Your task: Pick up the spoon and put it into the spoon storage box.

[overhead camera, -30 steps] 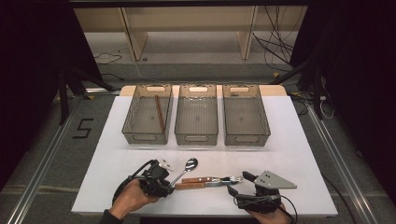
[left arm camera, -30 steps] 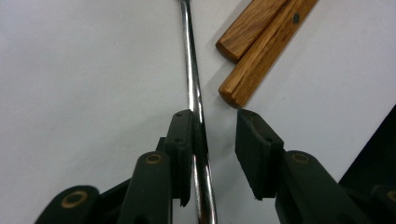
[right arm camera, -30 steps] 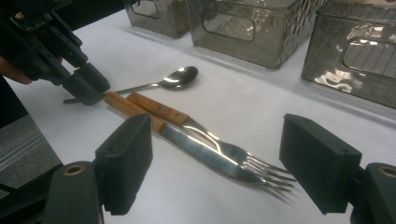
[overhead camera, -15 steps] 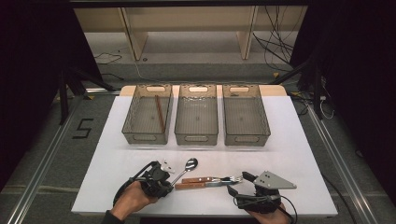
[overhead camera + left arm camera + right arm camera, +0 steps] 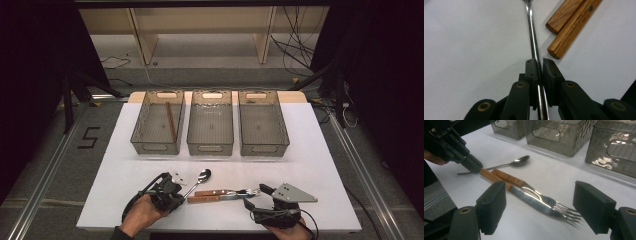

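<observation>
Steel spoon (image 5: 532,37) lying on the white table (image 5: 320,165), near the front edge, bowl pointing toward the three grey baskets (image 5: 210,125). Left gripper (image 5: 539,65) just closing on the spoon's thin handle, jaws now pinching it from both sides, the handle passing between the black pads (image 5: 531,72). Lying just beside the spoon: a knife (image 5: 534,201) and a fork (image 5: 541,197), both with wooden handles, side by side and touching each other. Right gripper (image 5: 539,207) hovering low over the table with jaws standing wide apart, gripping nothing, the knife tip and fork tines showing between them. Resting in the left basket (image 5: 142,127): one thin brown stick (image 5: 171,121).
</observation>
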`<state>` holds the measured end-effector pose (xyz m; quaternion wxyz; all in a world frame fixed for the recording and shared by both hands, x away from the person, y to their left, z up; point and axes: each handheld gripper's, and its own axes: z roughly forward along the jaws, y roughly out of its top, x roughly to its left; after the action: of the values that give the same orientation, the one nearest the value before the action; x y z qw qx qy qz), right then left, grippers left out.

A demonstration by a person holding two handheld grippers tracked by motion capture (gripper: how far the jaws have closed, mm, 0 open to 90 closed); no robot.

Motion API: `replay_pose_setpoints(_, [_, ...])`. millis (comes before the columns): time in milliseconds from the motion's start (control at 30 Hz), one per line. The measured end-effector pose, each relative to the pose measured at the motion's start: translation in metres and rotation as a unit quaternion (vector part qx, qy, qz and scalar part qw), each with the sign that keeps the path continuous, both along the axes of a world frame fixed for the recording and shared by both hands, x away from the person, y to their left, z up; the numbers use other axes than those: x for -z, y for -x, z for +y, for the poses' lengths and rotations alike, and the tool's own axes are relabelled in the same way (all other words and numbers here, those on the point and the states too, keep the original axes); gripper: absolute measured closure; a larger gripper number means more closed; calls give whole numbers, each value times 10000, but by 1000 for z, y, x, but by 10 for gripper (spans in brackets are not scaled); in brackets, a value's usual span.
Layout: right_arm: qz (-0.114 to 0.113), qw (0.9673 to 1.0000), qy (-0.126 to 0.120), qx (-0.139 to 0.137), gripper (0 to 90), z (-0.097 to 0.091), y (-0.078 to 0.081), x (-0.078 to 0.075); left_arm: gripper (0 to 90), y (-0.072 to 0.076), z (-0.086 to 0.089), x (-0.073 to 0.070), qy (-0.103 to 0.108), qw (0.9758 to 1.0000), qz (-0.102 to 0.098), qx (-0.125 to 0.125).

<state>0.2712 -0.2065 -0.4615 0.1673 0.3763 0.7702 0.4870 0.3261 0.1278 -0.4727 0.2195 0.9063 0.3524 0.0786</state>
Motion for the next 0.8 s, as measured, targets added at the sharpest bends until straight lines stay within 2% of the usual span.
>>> replay_pose_setpoints(133, [-1, 10000, -8, 0, 274, 0, 0, 0, 831, -2, 2, -1, 86, 9999, 57, -57])
replay_pose_setpoints(167, [-2, 10000, -7, -1, 273, 0, 0, 0, 846, -1, 3, -2, 167, 9998, -6, -112])
replay_pose_setpoints(233, [-2, 10000, -13, -2, 273, 0, 0, 0, 878, -2, 5, -6, 143, 9996, -151, -198])
replay_pose_setpoints(267, [0, 10000, -17, -4, 273, 0, 0, 0, 886, -2, 7, -7, 133, 9995, -151, -237])
replay_pose_setpoints(333, [6, 10000, -10, -12, 273, 0, 0, 0, 885, -5, 11, -6, 315, 9992, -34, -237])
replay_pose_setpoints(367, [11, 10000, -7, -14, 273, 0, 0, 0, 883, -6, 12, -6, 341, 9991, -19, -238])
replay_pose_setpoints(467, [5, 10000, -7, -19, 273, 0, 0, 0, 882, -5, 11, -6, 275, 9994, -19, -214])
replay_pose_setpoints(700, [8, 10000, -12, -15, 273, 1, 0, 1, 869, -6, 10, -3, 374, 9990, 44, -246])
replay_pose_setpoints(800, [4, 10000, -13, -11, 273, 1, 0, 1, 824, -6, 4, 3, 305, 9992, 84, -224])
